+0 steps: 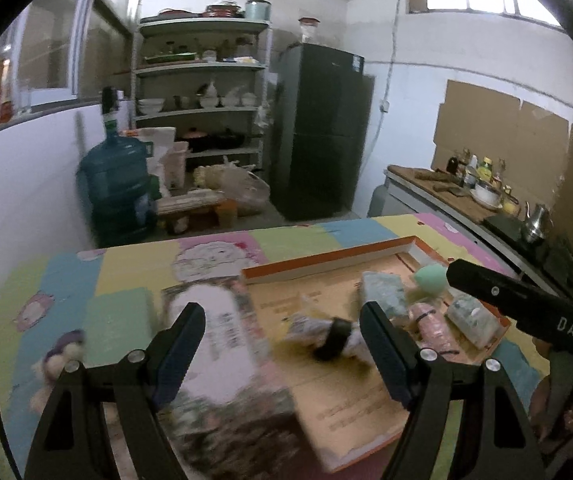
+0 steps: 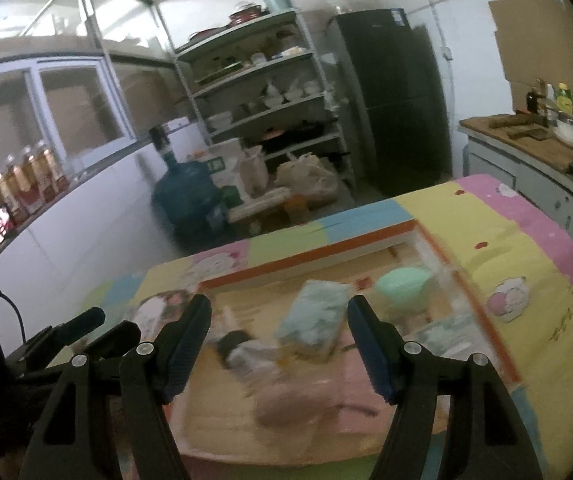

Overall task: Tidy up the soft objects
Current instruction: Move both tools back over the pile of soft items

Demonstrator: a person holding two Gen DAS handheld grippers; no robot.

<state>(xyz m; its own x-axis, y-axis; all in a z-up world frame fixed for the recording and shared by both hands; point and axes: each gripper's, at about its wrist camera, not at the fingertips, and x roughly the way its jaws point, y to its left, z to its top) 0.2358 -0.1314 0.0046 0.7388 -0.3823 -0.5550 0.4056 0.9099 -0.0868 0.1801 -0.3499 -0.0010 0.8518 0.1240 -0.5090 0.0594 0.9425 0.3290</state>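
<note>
A shallow cardboard tray (image 1: pixel 326 266) with orange-and-white rim lies on the colourful table cover (image 1: pixel 134 264). In it lie a pale blue sponge block (image 1: pixel 382 290), a mint green egg-shaped sponge (image 1: pixel 430 276), a pink roll (image 1: pixel 430 326), a packet (image 1: pixel 472 318) and a white bundle with a black band (image 1: pixel 326 336). My left gripper (image 1: pixel 282 340) is open above the tray's left edge, empty. My right gripper (image 2: pixel 278 336) is open and empty over the tray, with the blue sponge (image 2: pixel 314 318) and white bundle (image 2: pixel 246 350) between its fingers' lines. The green sponge (image 2: pixel 400 288) lies further right.
A printed picture book or mat (image 1: pixel 226 344) lies left of the tray. A small plush toy (image 1: pixel 60 356) sits at the table's left. Behind the table are a water jug (image 1: pixel 114 184), shelves (image 1: pixel 202 92), a dark fridge (image 1: pixel 322 128) and a counter (image 1: pixel 466 200) at right.
</note>
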